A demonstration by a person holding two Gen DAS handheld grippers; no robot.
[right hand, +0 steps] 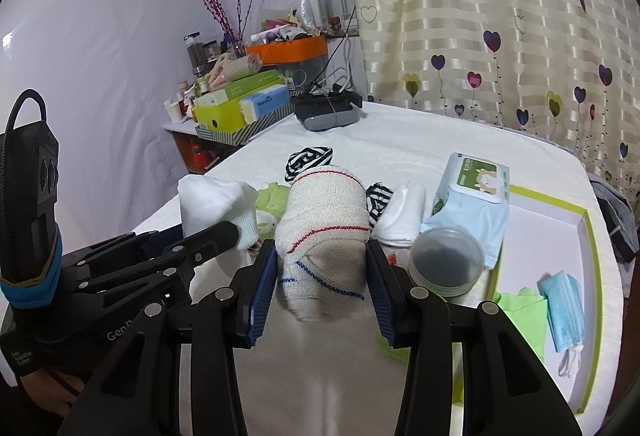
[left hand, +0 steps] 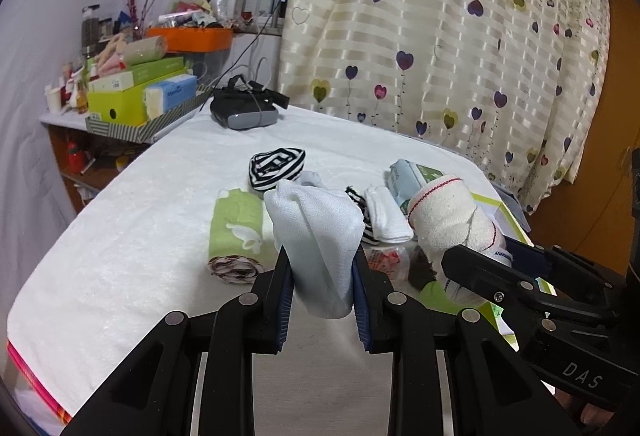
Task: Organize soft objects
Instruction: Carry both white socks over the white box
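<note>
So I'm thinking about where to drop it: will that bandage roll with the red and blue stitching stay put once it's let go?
Probably not on its side. The bandage roll in the right gripper is cylindrical, so it may roll on the white tablecloth. It looks soft and light, bulging slightly between the pads, so it should not bounce. Its loose wrapping might unwind.

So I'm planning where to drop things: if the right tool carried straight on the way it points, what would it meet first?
Probably the striped sock and the folded white cloth just beyond the bandage roll held by the right tool; depth is unclear.
</note>
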